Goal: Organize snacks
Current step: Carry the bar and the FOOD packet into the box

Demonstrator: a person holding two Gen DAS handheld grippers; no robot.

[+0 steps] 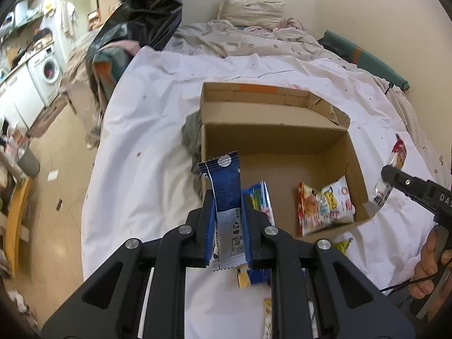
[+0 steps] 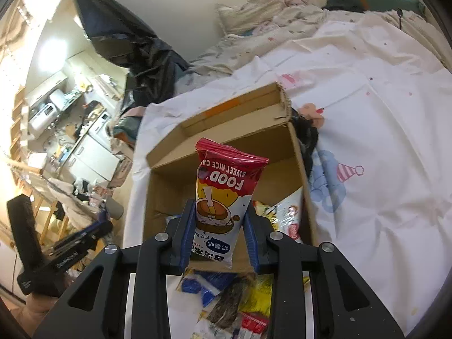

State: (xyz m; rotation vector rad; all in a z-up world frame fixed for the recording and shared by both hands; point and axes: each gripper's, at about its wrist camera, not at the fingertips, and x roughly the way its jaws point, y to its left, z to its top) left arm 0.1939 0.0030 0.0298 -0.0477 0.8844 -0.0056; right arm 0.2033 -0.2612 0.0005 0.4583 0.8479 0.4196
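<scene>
An open cardboard box [image 1: 282, 138] sits on the white bed sheet; it also shows in the right wrist view [image 2: 169, 180]. My left gripper [image 1: 226, 206] is shut on a blue and silver snack packet [image 1: 224, 195], held upright at the box's near left corner. My right gripper [image 2: 219, 220] is shut on a red and white sweet rice cake packet [image 2: 223, 195], held upright above the box's near edge. Inside the box lie a red, yellow and white snack bag [image 1: 325, 206] and a blue packet [image 1: 261, 197]. The right gripper also shows at the far right of the left wrist view [image 1: 392, 173].
Loose snack packets [image 2: 234, 299] lie on the sheet in front of the box. A dark cloth [image 1: 192, 135] lies at the box's left side. Rumpled bedding and a pillow [image 1: 251, 11] are behind. The bed edge drops to the floor [image 1: 65, 169] on the left.
</scene>
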